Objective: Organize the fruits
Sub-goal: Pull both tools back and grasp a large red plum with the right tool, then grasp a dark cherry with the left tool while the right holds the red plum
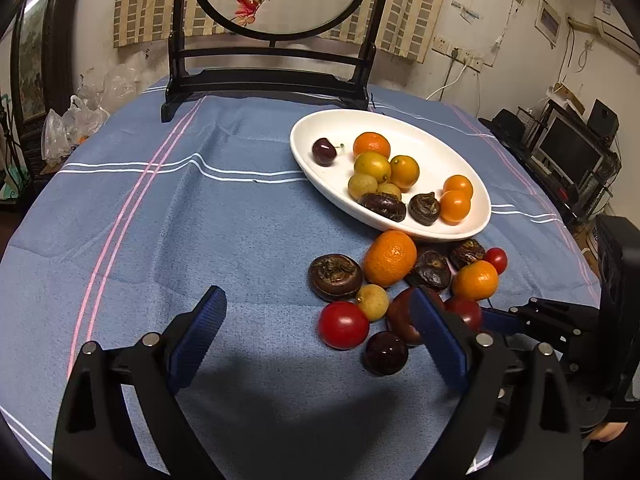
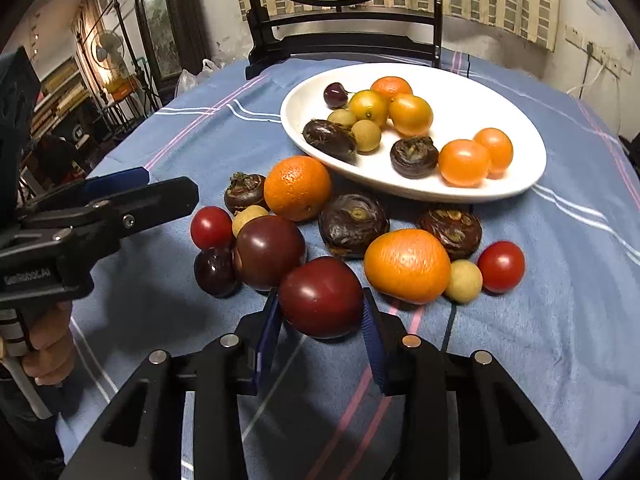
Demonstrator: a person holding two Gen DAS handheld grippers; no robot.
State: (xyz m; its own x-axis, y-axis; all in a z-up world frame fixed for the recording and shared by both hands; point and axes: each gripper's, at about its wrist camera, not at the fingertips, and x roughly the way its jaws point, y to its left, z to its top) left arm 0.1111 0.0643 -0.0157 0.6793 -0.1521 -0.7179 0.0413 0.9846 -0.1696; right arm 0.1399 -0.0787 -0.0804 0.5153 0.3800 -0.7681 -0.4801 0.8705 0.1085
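Table covering: a blue cloth (image 1: 168, 216) with white and pink stripes, creased across the middle. At its far edge stands a dark wooden screen stand (image 1: 268, 80) holding a round painted panel.

Dish: a white oval plate (image 2: 516, 128) sits on the far right of the cloth. It holds a dark cherry (image 2: 335, 95), several orange and yellow citrus fruits, two pale longans, and two dark brown water chestnuts.

Loose fruit: a cluster lies on the cloth just in front of the plate's near rim. It includes a large orange (image 2: 298, 187) close against the rim, a second orange (image 2: 407, 266), three water chestnuts, three small red tomatoes, two longans, a dark cherry (image 2: 215, 271), and a dark red tomato (image 2: 269, 252).

Right gripper (image 2: 322, 314): its blue-padded jaws are closed against either side of a second dark red tomato (image 2: 321, 296) at the near edge of the cluster. Whether this fruit is clear of the cloth cannot be told. The other dark tomato sits touching or nearly touching it on the left; the second orange lies just beside it on the right.

Left gripper (image 1: 316, 316): jaws spread wide with nothing between them, over bare cloth to the left of the cluster. In its own view, its right finger overlaps the near fruits. A hand (image 2: 46, 344) grips its handle.
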